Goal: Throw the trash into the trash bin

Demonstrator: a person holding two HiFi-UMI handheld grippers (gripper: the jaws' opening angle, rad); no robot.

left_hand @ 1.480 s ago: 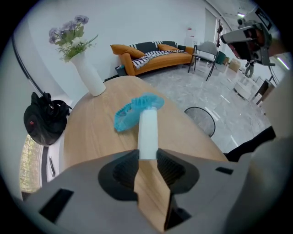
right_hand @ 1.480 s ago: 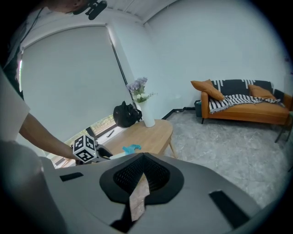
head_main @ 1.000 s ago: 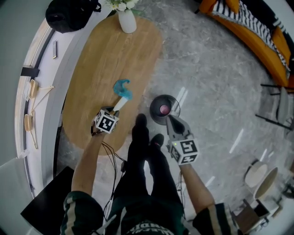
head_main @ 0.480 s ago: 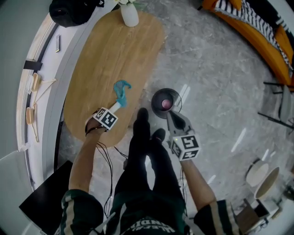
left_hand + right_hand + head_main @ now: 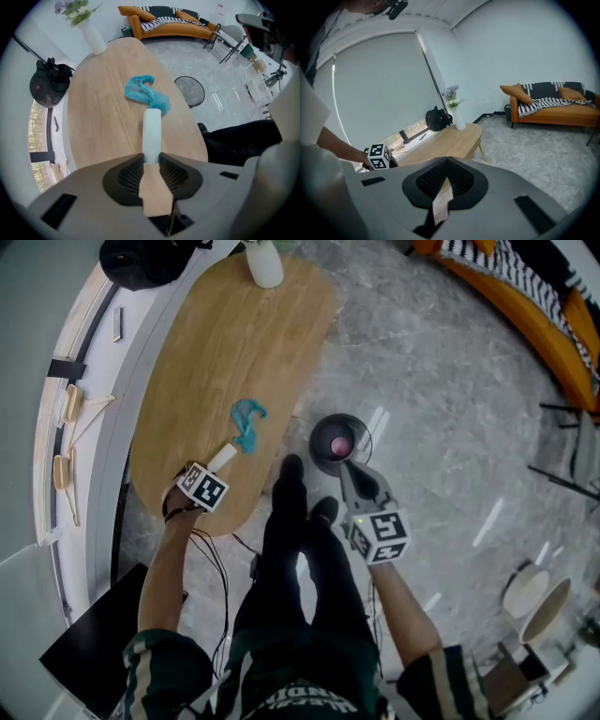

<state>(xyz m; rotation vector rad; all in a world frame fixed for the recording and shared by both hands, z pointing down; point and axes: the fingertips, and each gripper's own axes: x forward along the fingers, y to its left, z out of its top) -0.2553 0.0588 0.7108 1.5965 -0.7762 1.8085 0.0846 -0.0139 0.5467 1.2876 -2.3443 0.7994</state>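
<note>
Clamping white tube (image 5: 151, 133) in my left tongs (image 5: 151, 158), above near end of wooden table (image 5: 225, 343). Blue crumpled trash (image 5: 247, 423) lies on tabletop just past tube tip. Dark trash bin (image 5: 313, 440) on floor beside table. My right tongs (image 5: 446, 180) pressed together, empty, near bin.

Oval wooden table (image 5: 216, 352) fills the upper left of the head view. There's a white vase (image 5: 263, 263) of flowers at its top end and a black bag (image 5: 141, 261) just left of that. Grey marble floor (image 5: 441, 409) everywhere else. Orange sofa (image 5: 555, 116) with a striped throw sits mid-right in the right gripper view.
</note>
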